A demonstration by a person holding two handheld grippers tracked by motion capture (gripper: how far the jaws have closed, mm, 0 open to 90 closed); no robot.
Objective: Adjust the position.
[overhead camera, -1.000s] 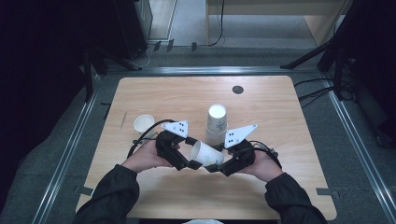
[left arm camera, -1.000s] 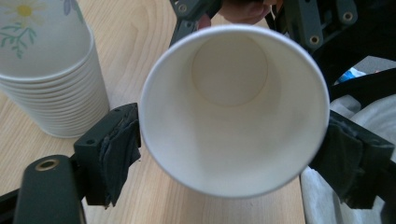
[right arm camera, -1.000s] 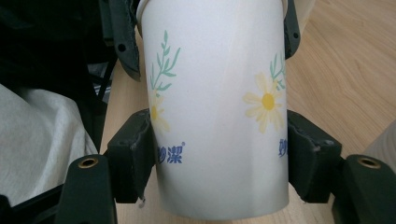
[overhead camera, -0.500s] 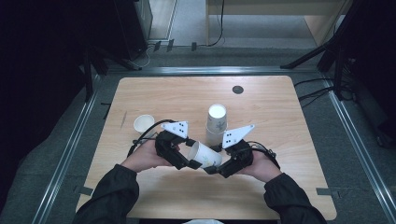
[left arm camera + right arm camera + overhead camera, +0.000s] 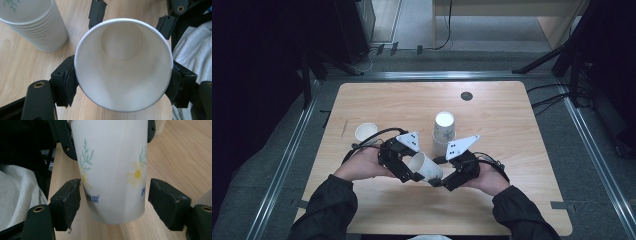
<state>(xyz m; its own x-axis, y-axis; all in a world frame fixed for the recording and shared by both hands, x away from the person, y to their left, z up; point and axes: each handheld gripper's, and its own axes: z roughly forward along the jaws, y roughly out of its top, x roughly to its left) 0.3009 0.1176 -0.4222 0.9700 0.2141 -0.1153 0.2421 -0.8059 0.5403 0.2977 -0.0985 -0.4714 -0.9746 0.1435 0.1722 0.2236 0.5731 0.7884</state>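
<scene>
High view: a paper cup (image 5: 426, 167) lies sideways above the worktop (image 5: 512, 130) between both claws. Left gripper view: the left claw (image 5: 123, 82) clamps its rim. Right gripper view: the right claw (image 5: 113, 201), just loosened, flanks the base without touching

Left gripper (image 5: 416, 176) and right gripper (image 5: 435, 181): black bodies, each topped by a grey three-cornered plate with dark dots, trailing black cables. Jaws carry worn black pads and brass-ringed screw holes. Both forearms wear dark sleeves (image 5: 324, 207).
</scene>
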